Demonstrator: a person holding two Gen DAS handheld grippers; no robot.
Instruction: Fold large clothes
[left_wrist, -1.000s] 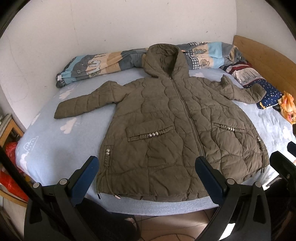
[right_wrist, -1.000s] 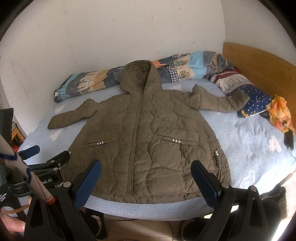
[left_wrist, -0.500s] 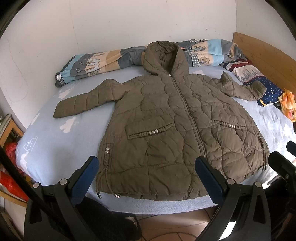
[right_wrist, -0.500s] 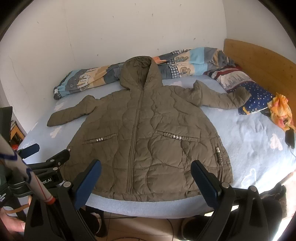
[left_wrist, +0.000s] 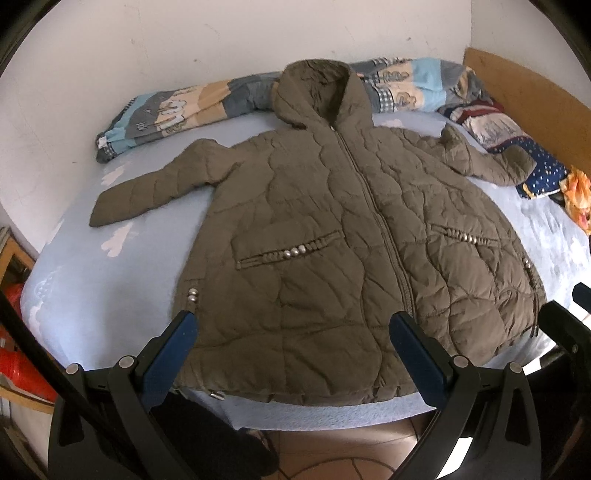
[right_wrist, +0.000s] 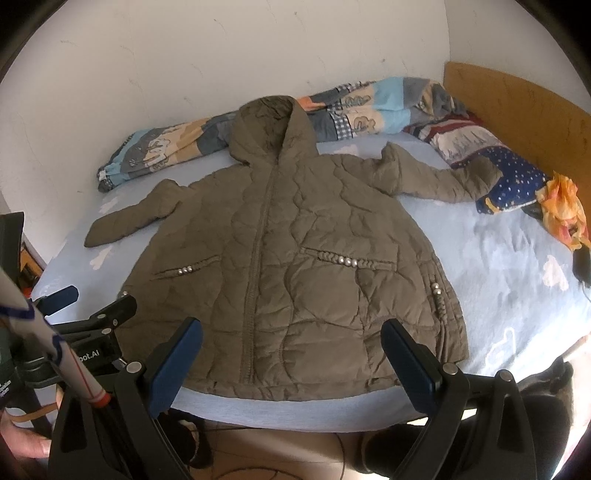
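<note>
Both jaws wide apart, empty, above jacket (left_wrist: 332, 236) hem.

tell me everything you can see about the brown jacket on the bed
The jacket is an olive-brown quilted puffer with a hood, zipped shut, lying front-up and unfolded on the light blue bed sheet. Both sleeves spread outward; its hood rests against the rolled patterned blanket, and one cuff reaches the starry navy pillow. Slanted pockets and side hems carry silver studs. Its hem lies along the near bed edge. Neither gripper touches it.
</note>
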